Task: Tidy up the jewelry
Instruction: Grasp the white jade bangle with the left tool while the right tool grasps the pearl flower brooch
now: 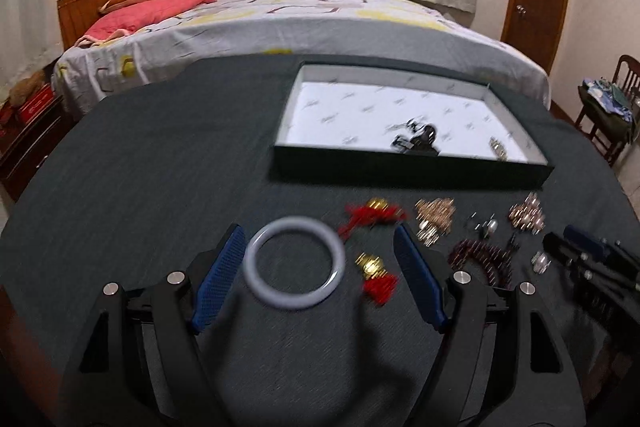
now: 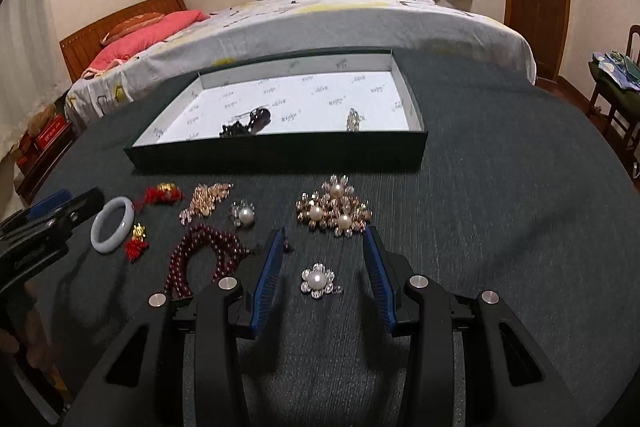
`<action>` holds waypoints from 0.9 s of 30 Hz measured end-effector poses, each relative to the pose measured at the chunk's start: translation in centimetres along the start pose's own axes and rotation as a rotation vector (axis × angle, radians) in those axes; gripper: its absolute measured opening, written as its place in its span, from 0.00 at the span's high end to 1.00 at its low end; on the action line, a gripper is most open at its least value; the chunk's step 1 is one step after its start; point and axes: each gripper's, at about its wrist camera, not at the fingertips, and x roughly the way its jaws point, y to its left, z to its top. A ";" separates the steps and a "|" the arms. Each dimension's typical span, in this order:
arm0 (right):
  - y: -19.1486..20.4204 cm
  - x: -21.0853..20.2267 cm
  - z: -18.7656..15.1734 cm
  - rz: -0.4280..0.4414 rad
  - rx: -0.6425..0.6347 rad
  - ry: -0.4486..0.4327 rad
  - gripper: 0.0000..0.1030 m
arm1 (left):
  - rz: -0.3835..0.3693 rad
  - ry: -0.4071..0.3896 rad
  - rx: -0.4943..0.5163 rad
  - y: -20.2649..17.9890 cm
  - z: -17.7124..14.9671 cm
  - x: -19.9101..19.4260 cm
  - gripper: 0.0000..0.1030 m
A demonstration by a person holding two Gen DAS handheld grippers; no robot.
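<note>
A white bangle [image 1: 294, 263] lies flat on the dark table cloth between the blue pads of my left gripper [image 1: 318, 233], which stands open around it; the left pad is close to its rim. The same bangle [image 2: 110, 225] shows in the right wrist view beside that gripper's finger [image 2: 76, 207]. My right gripper [image 2: 324, 233] is open around a pearl flower brooch [image 2: 318, 281] and does not touch it. The dark green tray [image 2: 276, 155] with a white lining holds a dark piece [image 2: 248, 125] and a crystal piece [image 2: 354, 119].
Loose on the cloth lie two red tassel charms [image 2: 164, 193], a gold brooch [image 2: 206, 201], a small pearl brooch [image 2: 242, 215], a three-pearl cluster [image 2: 334, 211] and a dark red bead bracelet [image 2: 204, 259]. Behind the table is a bed [image 1: 320, 23]; a chair [image 1: 608, 111] stands at the right.
</note>
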 end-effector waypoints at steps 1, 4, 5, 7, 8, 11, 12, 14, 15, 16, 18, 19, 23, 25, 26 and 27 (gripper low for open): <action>0.1 0.2 -0.1 0.000 -0.001 0.008 0.60 | 0.008 0.005 -0.002 0.3 -0.4 -0.1 0.27; 0.3 0.7 -0.7 -0.005 -0.005 0.032 0.60 | 0.021 0.023 -0.022 1.3 -1.1 0.0 0.27; 0.3 1.0 -0.9 -0.005 -0.005 0.041 0.61 | 0.024 0.028 -0.030 1.5 -1.3 0.1 0.27; 0.4 1.3 -1.1 -0.007 -0.004 0.052 0.61 | 0.026 0.033 -0.039 1.9 -1.4 0.1 0.27; 0.4 1.4 -1.1 -0.008 -0.005 0.058 0.61 | 0.028 0.032 -0.040 2.0 -1.5 0.1 0.27; 0.7 1.6 -1.3 -0.023 -0.026 0.059 0.61 | 0.030 0.032 -0.035 2.0 -1.6 0.2 0.27; 0.8 1.6 -1.3 -0.028 -0.032 0.059 0.61 | 0.030 0.035 -0.033 1.9 -1.6 0.2 0.27; 1.0 1.6 -1.4 -0.039 -0.046 0.058 0.66 | 0.026 0.043 -0.032 1.9 -1.7 0.4 0.27; 1.1 1.6 -1.5 -0.049 -0.059 0.057 0.67 | 0.025 0.050 -0.030 1.9 -1.8 0.6 0.27; 1.1 1.5 -1.5 -0.048 -0.063 0.056 0.69 | 0.024 0.053 -0.030 1.9 -1.8 0.7 0.27; 1.2 1.5 -1.6 -0.043 -0.067 0.054 0.72 | 0.025 0.058 -0.029 1.8 -1.9 0.9 0.27; 1.2 1.4 -1.6 -0.040 -0.072 0.053 0.77 | 0.025 0.058 -0.028 1.8 -1.9 0.9 0.27; 1.3 1.3 -1.7 -0.034 -0.072 0.051 0.79 | 0.029 0.059 -0.027 1.8 -1.9 1.1 0.27; 1.1 1.3 -1.7 -0.028 -0.065 0.051 0.79 | 0.034 0.058 -0.027 1.8 -1.9 1.2 0.25; 1.1 1.2 -1.7 -0.028 -0.064 0.052 0.79 | 0.035 0.059 -0.028 1.9 -1.9 1.2 0.24; 1.1 1.2 -1.7 -0.027 -0.062 0.051 0.79 | 0.036 0.058 -0.030 2.0 -1.9 1.3 0.24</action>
